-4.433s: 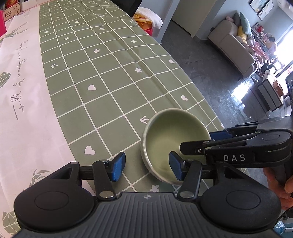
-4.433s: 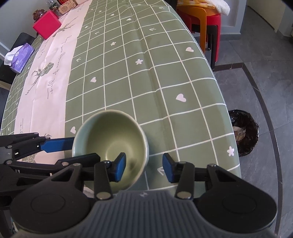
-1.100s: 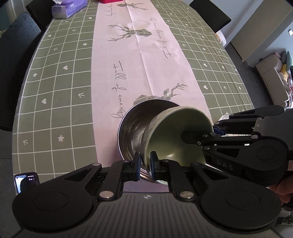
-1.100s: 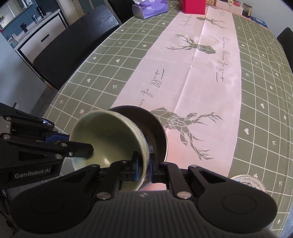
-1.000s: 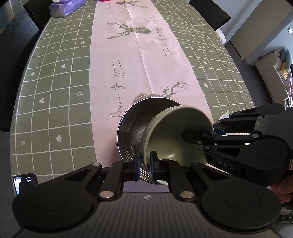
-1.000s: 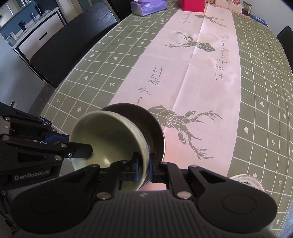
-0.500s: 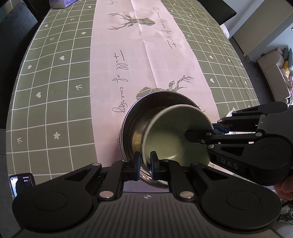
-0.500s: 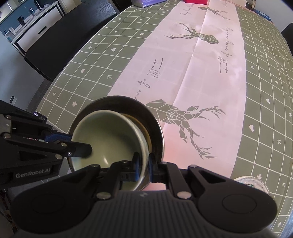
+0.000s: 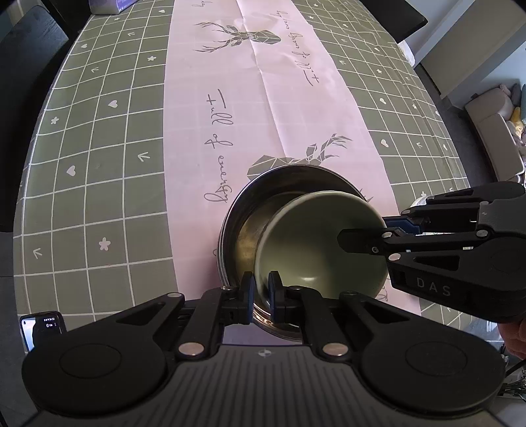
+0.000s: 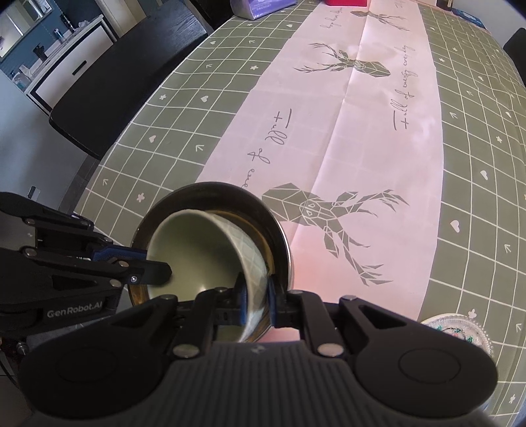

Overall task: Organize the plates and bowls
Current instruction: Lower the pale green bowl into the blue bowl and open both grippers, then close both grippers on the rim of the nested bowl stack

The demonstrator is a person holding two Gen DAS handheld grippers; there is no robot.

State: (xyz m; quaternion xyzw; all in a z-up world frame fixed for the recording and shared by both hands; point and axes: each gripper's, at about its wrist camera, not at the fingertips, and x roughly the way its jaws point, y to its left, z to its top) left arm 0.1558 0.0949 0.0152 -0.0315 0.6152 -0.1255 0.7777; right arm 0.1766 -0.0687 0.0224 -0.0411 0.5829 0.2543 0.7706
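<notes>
A green ceramic bowl point(image 9: 315, 243) sits tilted inside a larger steel bowl point(image 9: 243, 210) on the pink table runner. My left gripper point(image 9: 261, 290) is shut on the green bowl's near-left rim. My right gripper point(image 10: 256, 297) is shut on the opposite rim of the same green bowl point(image 10: 197, 249), which rests low within the steel bowl point(image 10: 276, 226). Each gripper shows in the other's view: the right gripper point(image 9: 388, 230) and the left gripper point(image 10: 131, 259).
A patterned glass plate point(image 10: 460, 331) lies at the table's near right edge. A phone point(image 9: 41, 328) sits at the near left. A purple tissue pack point(image 10: 259, 8) and red box are far back. Black chairs point(image 10: 115, 95) line the left side.
Both grippers, first open around the green bowl, closed on its rim and carried it over to the steel bowl. In the last second it has lowered deeper into the steel bowl.
</notes>
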